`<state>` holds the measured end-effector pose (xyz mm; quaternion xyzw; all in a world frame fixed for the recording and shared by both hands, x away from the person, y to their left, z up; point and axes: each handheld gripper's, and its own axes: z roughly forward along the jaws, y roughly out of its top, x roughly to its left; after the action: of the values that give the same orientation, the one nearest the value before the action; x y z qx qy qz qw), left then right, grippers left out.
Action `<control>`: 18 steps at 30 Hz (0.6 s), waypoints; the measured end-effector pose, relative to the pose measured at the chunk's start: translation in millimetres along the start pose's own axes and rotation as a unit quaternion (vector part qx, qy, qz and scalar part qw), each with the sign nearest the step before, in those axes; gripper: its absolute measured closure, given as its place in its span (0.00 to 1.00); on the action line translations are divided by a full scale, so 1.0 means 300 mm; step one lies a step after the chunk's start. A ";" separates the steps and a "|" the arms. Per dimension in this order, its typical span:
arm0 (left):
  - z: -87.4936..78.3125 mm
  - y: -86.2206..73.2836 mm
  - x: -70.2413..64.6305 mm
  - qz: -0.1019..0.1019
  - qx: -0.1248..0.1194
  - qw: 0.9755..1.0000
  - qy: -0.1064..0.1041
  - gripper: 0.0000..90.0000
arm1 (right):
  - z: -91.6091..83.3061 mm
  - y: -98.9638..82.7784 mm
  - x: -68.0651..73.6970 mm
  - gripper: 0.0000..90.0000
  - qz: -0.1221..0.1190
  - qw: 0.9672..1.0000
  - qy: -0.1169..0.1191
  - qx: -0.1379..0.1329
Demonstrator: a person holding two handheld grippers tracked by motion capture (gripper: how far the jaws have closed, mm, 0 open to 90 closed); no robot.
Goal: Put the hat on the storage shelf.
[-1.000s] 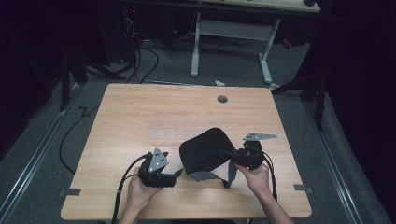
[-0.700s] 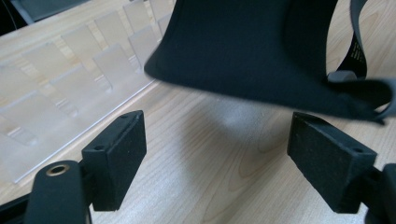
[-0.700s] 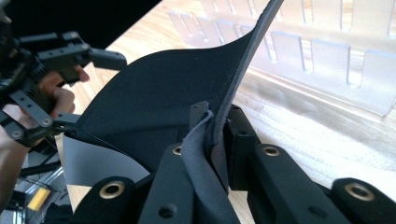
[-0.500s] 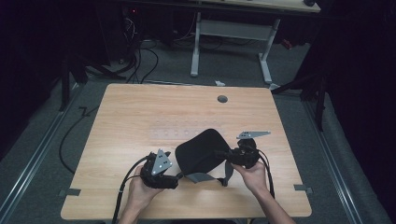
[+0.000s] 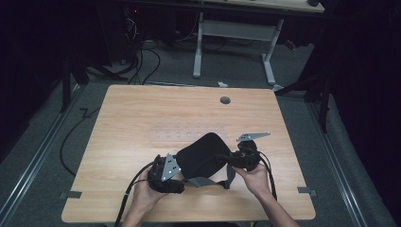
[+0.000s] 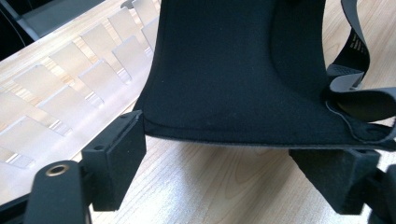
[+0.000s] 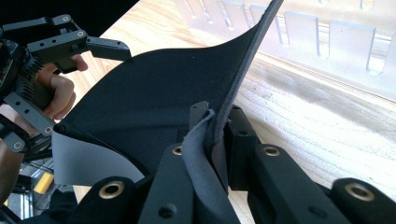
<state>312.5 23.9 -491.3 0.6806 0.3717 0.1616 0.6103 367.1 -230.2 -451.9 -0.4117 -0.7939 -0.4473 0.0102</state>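
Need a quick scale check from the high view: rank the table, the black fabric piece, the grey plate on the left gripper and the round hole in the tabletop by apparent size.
1. table
2. black fabric piece
3. grey plate
4. round hole, smallest though farthest from the camera.

Each tool, the left tool (image 5: pixel 182 169) and the right tool (image 5: pixel 231 160), is matte black with blocky jaws and brass-ringed screw holes. A grey three-cornered plate tops each, dotted with small holes. A black cable (image 5: pixel 126 201) trails from each, and the forearms are bare.
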 end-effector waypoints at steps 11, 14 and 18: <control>0.020 -0.011 -0.041 0.027 -0.001 1.000 -0.005 0.46 | 0.006 0.002 0.024 0.93 0.002 1.000 0.027 -0.007; 0.015 -0.006 -0.045 0.026 0.000 1.000 -0.014 0.56 | 0.007 0.005 0.029 0.92 0.002 0.999 0.034 -0.012; -0.003 0.013 -0.049 0.015 0.003 0.999 -0.035 0.72 | 0.001 0.008 0.027 0.90 0.007 0.999 0.046 -0.024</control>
<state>303.3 14.3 -484.0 0.6934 0.3402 0.1459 0.6182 363.5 -224.3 -447.3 -0.3963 -0.7786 -0.4849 0.0404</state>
